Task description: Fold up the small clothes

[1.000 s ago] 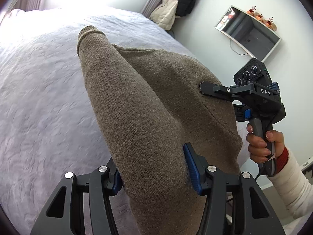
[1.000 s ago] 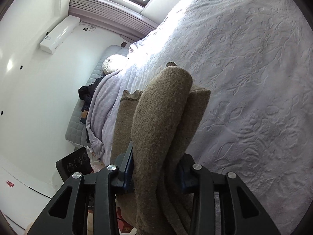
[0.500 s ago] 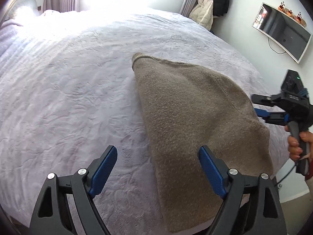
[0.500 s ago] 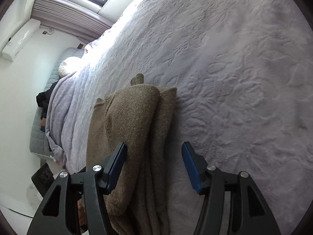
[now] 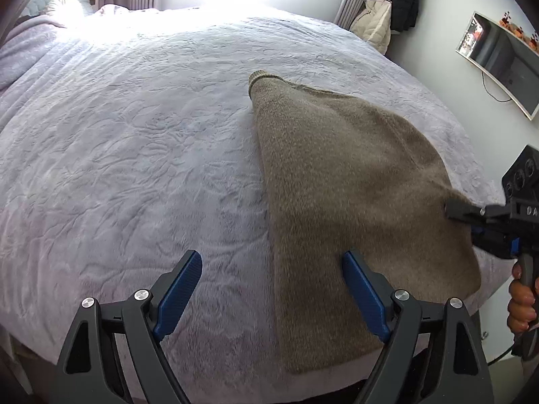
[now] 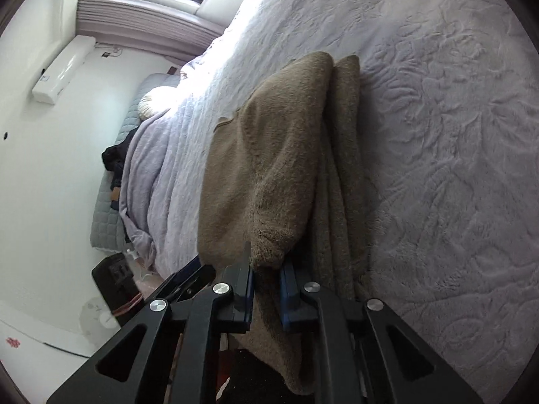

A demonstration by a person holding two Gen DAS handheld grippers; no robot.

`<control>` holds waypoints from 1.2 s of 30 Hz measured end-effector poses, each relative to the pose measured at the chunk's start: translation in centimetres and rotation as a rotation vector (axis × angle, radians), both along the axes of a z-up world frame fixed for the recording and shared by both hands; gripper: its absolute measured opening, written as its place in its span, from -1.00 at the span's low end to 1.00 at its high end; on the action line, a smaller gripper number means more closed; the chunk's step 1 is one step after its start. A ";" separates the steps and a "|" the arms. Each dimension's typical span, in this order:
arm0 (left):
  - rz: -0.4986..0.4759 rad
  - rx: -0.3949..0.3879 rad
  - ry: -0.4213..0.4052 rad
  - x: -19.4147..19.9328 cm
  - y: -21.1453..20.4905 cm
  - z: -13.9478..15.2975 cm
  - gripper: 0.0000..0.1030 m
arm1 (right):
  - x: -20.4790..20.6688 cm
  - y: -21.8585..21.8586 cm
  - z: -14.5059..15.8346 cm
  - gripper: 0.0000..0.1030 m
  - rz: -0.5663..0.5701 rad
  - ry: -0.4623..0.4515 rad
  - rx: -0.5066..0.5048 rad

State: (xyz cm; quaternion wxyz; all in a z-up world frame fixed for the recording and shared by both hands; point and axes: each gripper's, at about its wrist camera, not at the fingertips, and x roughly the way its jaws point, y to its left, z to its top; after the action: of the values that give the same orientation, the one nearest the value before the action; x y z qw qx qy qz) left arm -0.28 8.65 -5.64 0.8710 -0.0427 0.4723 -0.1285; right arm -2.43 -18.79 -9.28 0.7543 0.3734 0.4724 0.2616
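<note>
A brown knit sweater (image 5: 340,181) lies folded lengthwise on the lilac bedspread (image 5: 134,155), its cuff end pointing towards the window. My left gripper (image 5: 269,291) hovers open over the sweater's near left edge. One blue pad (image 5: 362,294) is above the knit, the other above the bedspread, and neither presses on anything. My right gripper (image 6: 266,266) is closing on a bunched fold of the sweater's top layer (image 6: 269,168), with the pads pressing on it. The left wrist view shows the right gripper (image 5: 453,210) pinching the sweater's right edge near the bed's side.
The bed's near edge runs just under my left gripper. A pillow (image 5: 64,3) and rumpled blanket lie at the head. Jackets (image 5: 401,0) hang by the curtain, and a monitor (image 5: 502,64) is on the right wall. A hand (image 5: 522,303) grips the right gripper's handle.
The sweater came down from the air onto the bed. My left gripper let go of it and opened wide. My right gripper released, then shut again on the top fold.
</note>
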 end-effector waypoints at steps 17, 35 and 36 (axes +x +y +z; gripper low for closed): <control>0.003 0.088 0.003 -2.5 -1.6 -0.6 0.68 | -3.4 -1.9 -2.6 -0.81 -0.080 -0.031 -0.088; 0.057 0.083 -0.007 -5.0 -1.1 0.0 0.68 | -6.4 -3.3 -1.1 -0.69 -0.133 -0.024 -0.152; 0.057 0.077 -0.012 -5.3 -1.0 0.1 0.68 | -6.7 -3.5 -1.0 -0.67 -0.139 -0.024 -0.154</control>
State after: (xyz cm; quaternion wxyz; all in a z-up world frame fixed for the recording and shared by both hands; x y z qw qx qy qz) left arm -5.58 7.67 -5.57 0.8780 -0.0217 0.4703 -0.0857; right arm -9.17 -22.27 -10.28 0.8025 0.3432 0.4552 0.1761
